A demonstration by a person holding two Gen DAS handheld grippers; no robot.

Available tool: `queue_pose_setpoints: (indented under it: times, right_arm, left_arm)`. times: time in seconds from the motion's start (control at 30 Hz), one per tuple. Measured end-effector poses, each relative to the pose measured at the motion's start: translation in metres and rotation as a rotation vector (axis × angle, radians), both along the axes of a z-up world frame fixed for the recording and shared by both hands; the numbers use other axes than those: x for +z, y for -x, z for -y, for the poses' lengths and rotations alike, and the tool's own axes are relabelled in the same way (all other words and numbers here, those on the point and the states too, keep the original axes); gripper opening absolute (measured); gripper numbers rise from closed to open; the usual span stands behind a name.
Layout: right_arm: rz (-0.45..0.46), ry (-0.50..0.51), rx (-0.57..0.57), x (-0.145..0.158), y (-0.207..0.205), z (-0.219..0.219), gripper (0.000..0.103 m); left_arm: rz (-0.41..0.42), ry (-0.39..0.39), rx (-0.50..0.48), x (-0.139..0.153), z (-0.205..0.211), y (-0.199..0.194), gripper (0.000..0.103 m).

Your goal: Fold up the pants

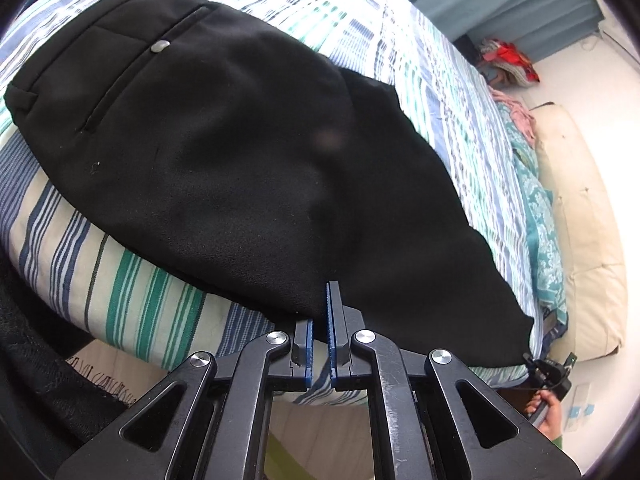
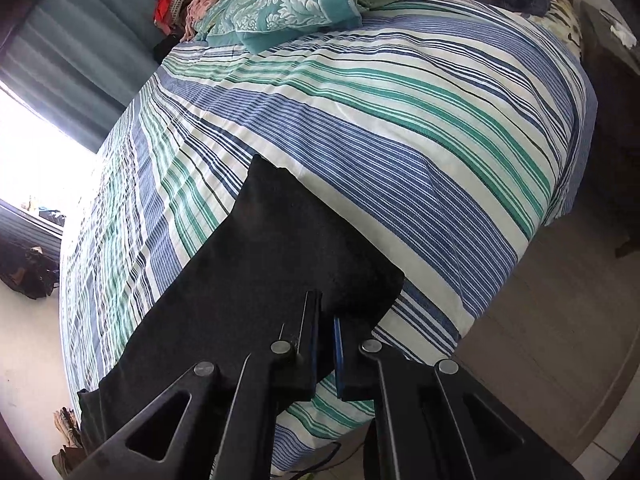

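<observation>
Black pants (image 1: 240, 152) lie on a striped bed (image 2: 400, 128), 2 grippers, left gripper (image 1: 319, 320) and right gripper (image 2: 326, 320), pinching its near edge with jaws nearly closed, apparently poised to lift and fold it toward the far side.

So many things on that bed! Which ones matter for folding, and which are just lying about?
Part of the job:
black pants
left tongs, pinching the pants' near edge
right tongs, at the leg end
striped bedspread, the work surface

Just lying about:
teal patterned blanket
red and grey clothes
cream cushion
</observation>
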State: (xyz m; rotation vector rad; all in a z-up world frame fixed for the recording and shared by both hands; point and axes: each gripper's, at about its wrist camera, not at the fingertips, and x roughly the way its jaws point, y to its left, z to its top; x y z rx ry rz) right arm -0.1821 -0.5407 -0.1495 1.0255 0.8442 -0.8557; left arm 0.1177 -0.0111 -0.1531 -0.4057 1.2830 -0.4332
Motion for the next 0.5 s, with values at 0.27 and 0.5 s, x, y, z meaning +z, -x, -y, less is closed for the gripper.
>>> queue_pose_setpoints:
  times: [0.27,0.5]
  right_arm:
    - [-0.144,-0.001,0.08,0.006,-0.012,-0.017,0.066]
    - [-0.201,0.338,0.188,0.072,-0.02,-0.086,0.075]
  left_arm:
    - [-0.051,-0.136,0.012,0.022,-0.01,0.013,0.034]
    - [0.195,-0.237,-0.007,0.071,-0.012,0.006,0.069]
